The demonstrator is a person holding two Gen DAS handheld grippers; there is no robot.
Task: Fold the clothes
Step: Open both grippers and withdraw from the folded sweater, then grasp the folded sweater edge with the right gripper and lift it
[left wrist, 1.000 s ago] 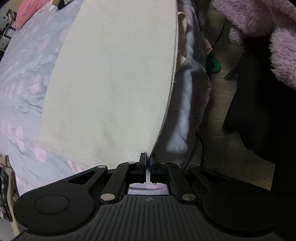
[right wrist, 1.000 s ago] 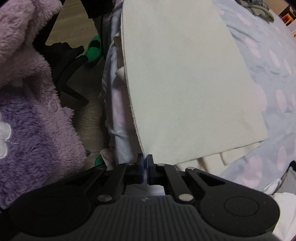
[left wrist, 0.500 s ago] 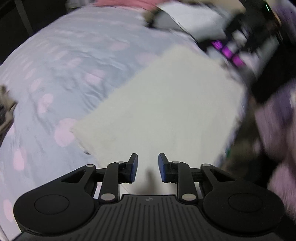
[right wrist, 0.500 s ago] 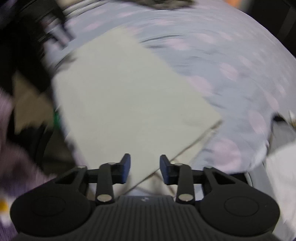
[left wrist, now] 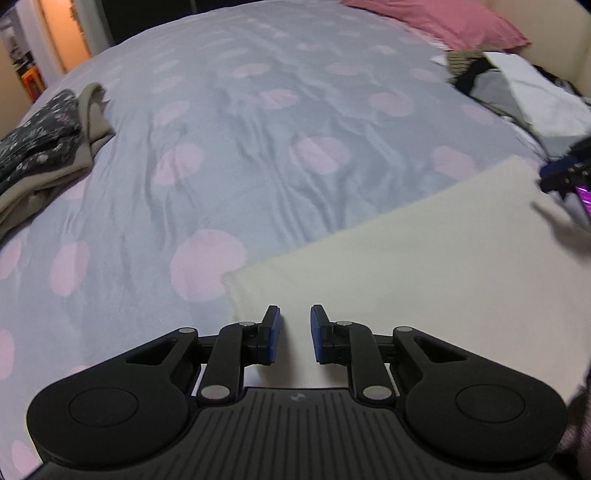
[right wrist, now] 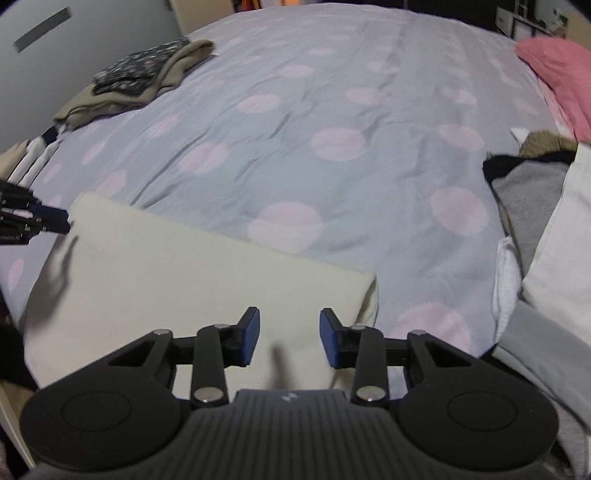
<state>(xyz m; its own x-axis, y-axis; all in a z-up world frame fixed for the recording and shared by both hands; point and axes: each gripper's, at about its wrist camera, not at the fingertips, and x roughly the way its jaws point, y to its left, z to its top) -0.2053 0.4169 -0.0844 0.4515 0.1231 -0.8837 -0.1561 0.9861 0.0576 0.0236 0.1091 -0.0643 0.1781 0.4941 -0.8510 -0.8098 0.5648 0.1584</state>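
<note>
A cream cloth (left wrist: 424, 266) lies folded flat on the near edge of the bed; it also shows in the right wrist view (right wrist: 177, 269). My left gripper (left wrist: 294, 334) is open and empty, just above the cloth's near left corner. My right gripper (right wrist: 290, 341) is open and empty, above the cloth's near right part. The right gripper's tips show at the right edge of the left wrist view (left wrist: 569, 170), and the left gripper's tips at the left edge of the right wrist view (right wrist: 33, 221).
The bedspread (left wrist: 258, 122) is grey-blue with pink dots. A stack of folded dark floral and beige clothes (right wrist: 140, 77) lies at the far left. A pile of grey, black and white clothes (right wrist: 543, 221) lies at the right. A pink pillow (left wrist: 443, 20) is at the head.
Both grippers were shut on the cream cloth's edge a second ago. They opened, let it go, and swung up to face across the bed. The cloth now lies flat.
</note>
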